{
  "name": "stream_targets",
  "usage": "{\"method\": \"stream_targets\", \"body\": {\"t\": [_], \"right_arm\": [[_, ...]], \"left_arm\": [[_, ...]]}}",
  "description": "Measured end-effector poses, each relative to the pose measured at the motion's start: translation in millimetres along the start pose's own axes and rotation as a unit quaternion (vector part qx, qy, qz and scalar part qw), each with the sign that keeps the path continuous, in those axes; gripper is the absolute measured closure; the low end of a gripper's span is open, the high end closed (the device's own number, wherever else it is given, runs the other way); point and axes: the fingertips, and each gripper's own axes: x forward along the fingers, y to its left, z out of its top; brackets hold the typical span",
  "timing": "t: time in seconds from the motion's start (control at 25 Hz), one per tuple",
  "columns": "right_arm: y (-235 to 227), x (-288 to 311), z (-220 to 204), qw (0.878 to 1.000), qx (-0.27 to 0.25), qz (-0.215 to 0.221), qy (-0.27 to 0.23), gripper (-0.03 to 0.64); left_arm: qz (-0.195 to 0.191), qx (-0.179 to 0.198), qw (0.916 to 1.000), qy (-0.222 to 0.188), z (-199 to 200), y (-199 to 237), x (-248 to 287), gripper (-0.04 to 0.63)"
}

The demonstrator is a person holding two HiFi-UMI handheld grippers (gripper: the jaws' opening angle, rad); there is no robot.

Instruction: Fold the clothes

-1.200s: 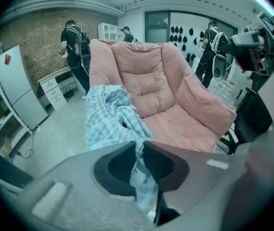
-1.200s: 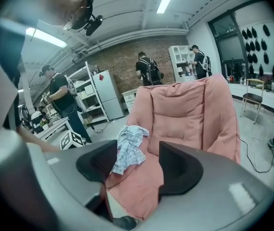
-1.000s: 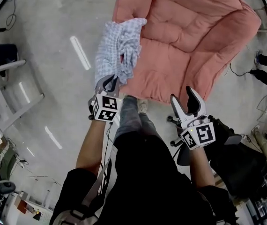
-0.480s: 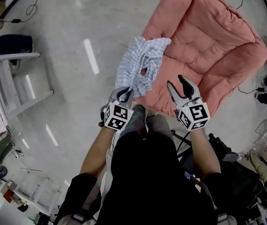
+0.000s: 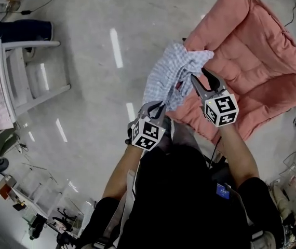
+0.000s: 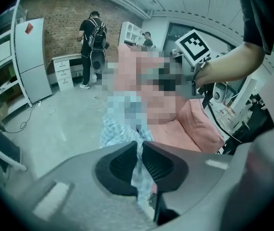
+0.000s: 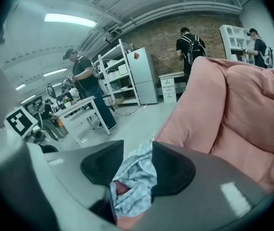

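Note:
A light blue checked garment (image 5: 174,71) hangs bunched in the air in front of a big pink padded cushion chair (image 5: 252,51). My left gripper (image 5: 156,105) is shut on the garment's lower edge; in the left gripper view the cloth (image 6: 122,129) is pinched between the pads (image 6: 139,150). My right gripper (image 5: 200,75) has come in at the garment's right side. Its jaws have just been closing, and a fold of the cloth (image 7: 132,177) lies in the gap between them (image 7: 138,148). A gap still shows, so I read it as open. The pink chair (image 7: 233,109) fills the right of that view.
A white bench (image 5: 18,71) stands at the far left on the grey floor. People stand by a white table (image 7: 86,105) and near a metal rack (image 7: 122,71). Another person (image 6: 91,32) stands by white drawers. Dark bags lie at my right.
My right gripper has swung up and to the left, from beside my leg to the garment, and its jaws have narrowed. The left gripper has kept its hold and risen a little.

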Motion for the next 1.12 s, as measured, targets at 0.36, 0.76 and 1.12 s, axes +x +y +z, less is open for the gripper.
{"method": "stream_targets", "body": {"t": [0.36,0.76,1.12], "right_arm": [[-41,81,-7,0.997,0.044,0.024,0.050,0.443],[-22,105,-34,0.992,0.057,0.061,0.097,0.454],[-4,76,-15,0.995,0.045,0.051,0.074,0.572]], "left_arm": [[0.026,-0.047,0.9985,0.005,-1,14,9,0.557],[0.051,-0.080,0.9955,0.009,-12,9,1,0.557],[0.033,-0.040,0.9987,-0.001,-3,0,-21,0.557]]}}
